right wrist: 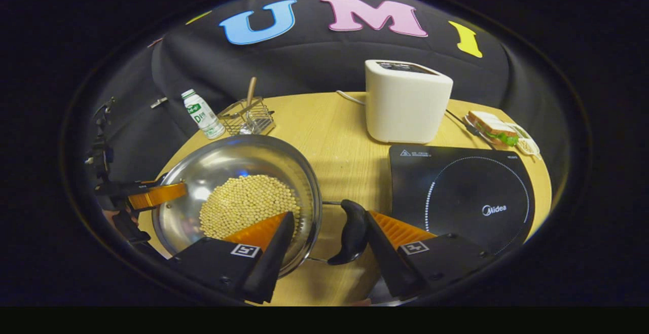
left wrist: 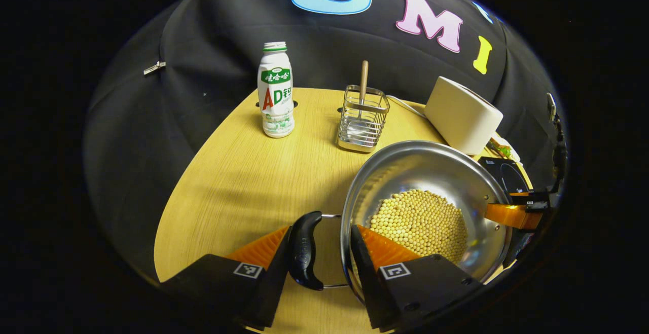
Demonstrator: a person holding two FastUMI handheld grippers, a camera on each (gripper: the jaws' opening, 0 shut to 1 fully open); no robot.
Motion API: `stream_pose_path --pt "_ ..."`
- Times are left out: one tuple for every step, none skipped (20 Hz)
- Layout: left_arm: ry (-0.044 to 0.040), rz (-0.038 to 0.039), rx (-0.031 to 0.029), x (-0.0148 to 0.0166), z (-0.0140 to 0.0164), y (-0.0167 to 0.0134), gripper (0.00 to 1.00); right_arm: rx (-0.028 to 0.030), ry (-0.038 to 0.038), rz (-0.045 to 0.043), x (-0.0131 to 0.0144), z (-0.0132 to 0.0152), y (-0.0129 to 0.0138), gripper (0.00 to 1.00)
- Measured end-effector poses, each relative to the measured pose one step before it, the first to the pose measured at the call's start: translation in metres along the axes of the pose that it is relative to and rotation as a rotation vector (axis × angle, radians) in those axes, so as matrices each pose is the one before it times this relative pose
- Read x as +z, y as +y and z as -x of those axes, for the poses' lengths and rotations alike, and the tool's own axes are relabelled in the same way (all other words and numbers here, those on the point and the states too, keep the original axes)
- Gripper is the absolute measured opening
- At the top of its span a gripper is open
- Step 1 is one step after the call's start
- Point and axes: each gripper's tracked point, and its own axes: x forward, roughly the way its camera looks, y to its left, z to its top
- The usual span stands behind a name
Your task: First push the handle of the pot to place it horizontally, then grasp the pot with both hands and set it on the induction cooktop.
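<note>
A steel pot [left wrist: 405, 172] with soybeans in it stands on the wooden table, also seen as the pot [right wrist: 223, 164] in the right gripper view. My left gripper [left wrist: 319, 253] straddles one black handle [left wrist: 304, 250]. Its outer finger touches the handle and its inner finger lies against the pot's inside wall. My right gripper [right wrist: 329, 240] straddles the other handle [right wrist: 352, 232]. One finger is against that handle, the other sits inside the pot with a gap to the rim. The black induction cooktop [right wrist: 456, 202] lies just right of the pot.
A white toaster [right wrist: 408, 101] stands behind the cooktop, with a sandwich on a plate [right wrist: 494, 128] to its right. A milk bottle [left wrist: 275, 90] and a wire utensil holder [left wrist: 362, 118] stand at the back of the table [left wrist: 243, 172].
</note>
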Motion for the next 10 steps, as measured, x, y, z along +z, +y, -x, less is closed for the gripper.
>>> stream_pose_path --pt "-0.00055 -0.00356 0.00263 -0.00120 0.00041 0.00005 0.68 -0.01751 -0.00772 -0.00258 0.00082 -0.00232 -0.00306 0.84" --pt "-0.00380 0.00008 -0.00190 0.00066 -0.00041 0.00047 0.68 -0.01338 -0.00189 -0.00691 0.00068 -0.00261 -0.00392 0.70" --pt "0.00227 0.00572 -0.00329 -0.00329 -0.00101 -0.00058 0.68 -0.00514 -0.00135 -0.01383 0.00019 0.00069 0.00109 0.65" --pt "0.00557 0.00604 -0.00352 -0.00320 0.00037 -0.00059 0.67 -0.00307 -0.00136 -0.00409 0.00089 -0.00105 -0.00014 0.66" --pt "-0.00206 0.00568 0.00088 0.00141 -0.00065 -0.00003 0.67 -0.00163 0.00404 0.00586 0.00007 -0.00117 -0.00055 0.65" --pt "0.00718 -0.00422 0.00361 -0.00139 0.00072 0.00012 0.66 -0.00094 0.00324 -0.00494 0.00175 0.00067 0.00097 0.58" --pt "-0.00064 -0.00378 0.00913 0.00013 0.00176 -0.00030 0.65 0.00192 0.01246 0.00900 0.00016 -0.00157 -0.00004 0.59" --pt "0.00055 0.00655 0.01094 0.00147 0.00186 -0.00011 0.63 -0.00138 0.00874 0.00801 -0.00119 0.00452 0.00005 0.55" --pt "-0.00802 0.00443 0.00923 0.00111 0.00368 -0.00089 0.61 0.00601 0.00870 0.00505 -0.00072 -0.00071 0.00018 0.55" --pt "-0.00692 0.00228 0.00789 0.00147 0.00568 -0.00011 0.59 0.00839 0.00298 0.00039 0.00021 0.00379 0.00077 0.55"
